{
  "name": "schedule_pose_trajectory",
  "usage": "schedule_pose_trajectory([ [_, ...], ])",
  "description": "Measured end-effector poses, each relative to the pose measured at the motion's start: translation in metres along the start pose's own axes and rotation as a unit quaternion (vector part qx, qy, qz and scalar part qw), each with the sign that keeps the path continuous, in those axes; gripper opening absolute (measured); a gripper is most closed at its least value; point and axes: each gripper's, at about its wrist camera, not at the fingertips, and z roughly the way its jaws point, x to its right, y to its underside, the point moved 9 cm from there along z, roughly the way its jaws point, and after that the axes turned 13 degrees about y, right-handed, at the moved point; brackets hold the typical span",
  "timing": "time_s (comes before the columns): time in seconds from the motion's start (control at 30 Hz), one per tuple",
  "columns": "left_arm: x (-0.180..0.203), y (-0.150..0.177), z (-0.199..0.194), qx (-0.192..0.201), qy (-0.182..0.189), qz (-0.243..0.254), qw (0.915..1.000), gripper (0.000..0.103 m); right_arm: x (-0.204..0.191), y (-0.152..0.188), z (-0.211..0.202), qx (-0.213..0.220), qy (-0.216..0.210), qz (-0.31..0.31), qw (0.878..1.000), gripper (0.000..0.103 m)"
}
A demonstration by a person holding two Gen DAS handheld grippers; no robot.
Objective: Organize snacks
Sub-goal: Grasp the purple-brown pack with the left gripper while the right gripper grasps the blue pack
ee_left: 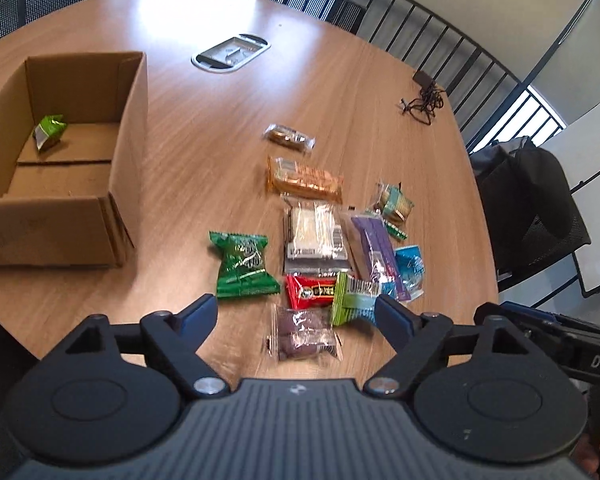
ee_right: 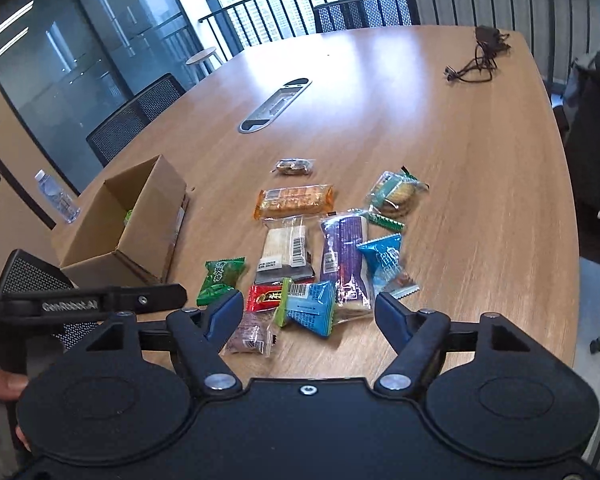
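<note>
Box (ee_left: 66, 216) sits at left of the tabletop (ee_left: 204, 128), open, with one green pack (ee_left: 50, 130) already inside. The remaining snacks lie loose in a cluster to its right, well apart from the box.

Left tongs (ee_left: 296, 316): spread, nothing pinched, hanging over the near edge of the pile. The purple-brown pack (ee_left: 302, 336) lies between the jaws, and the green bag (ee_left: 242, 264) is just beyond the left finger. To do this pick well, I'd centre on one pack only, come down until both pads flank its body rather than the crimped ends, then close.

Right tongs (ee_right: 308, 308): also spread, empty. The blue-green pack (ee_right: 308, 308) lies between the jaws, overlapping the red pack (ee_right: 266, 296) and touching the long purple pack (ee_right: 346, 264). The risk is snagging a neighbour, so lift straight up.

Both tongs crowd the same corner of the pile. Stagger them, one closing first, so they don't collide. Film wrappers are slippery and crinkly, so a firm pinch mid-body is best. Then carry the pack left over the box wall and drop it in.
</note>
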Motion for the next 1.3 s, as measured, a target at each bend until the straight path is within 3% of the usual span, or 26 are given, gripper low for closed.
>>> schedule_pose_trajectory([
  [0.27, 0.003, 0.016, 0.029, -0.026, -0.005, -0.012, 0.9996, 0.070, 0.003, 0.006, 0.008, -0.017, 0.000, 0.000, 1.000, 0.066],
  [0.87, -0.011, 0.032, 0.068, -0.057, -0.009, -0.047, 0.9972, 0.053, 0.006, 0.010, 0.044, -0.057, -0.002, 0.057, 0.997, 0.061],
  [1.1, -0.009, 0.031, 0.076, -0.049, -0.012, -0.036, 0.9981, 0.053, -0.001, 0.013, 0.055, -0.073, -0.005, 0.055, 0.996, 0.059],
  [1.17, -0.007, 0.031, 0.078, -0.054, -0.014, -0.032, 0.9980, 0.043, -0.003, 0.014, 0.059, -0.078, -0.004, 0.055, 0.995, 0.059],
  [1.3, -0.009, 0.030, 0.076, -0.057, -0.009, -0.039, 0.9976, 0.035, -0.008, 0.017, 0.065, -0.084, -0.004, 0.051, 0.995, 0.059],
])
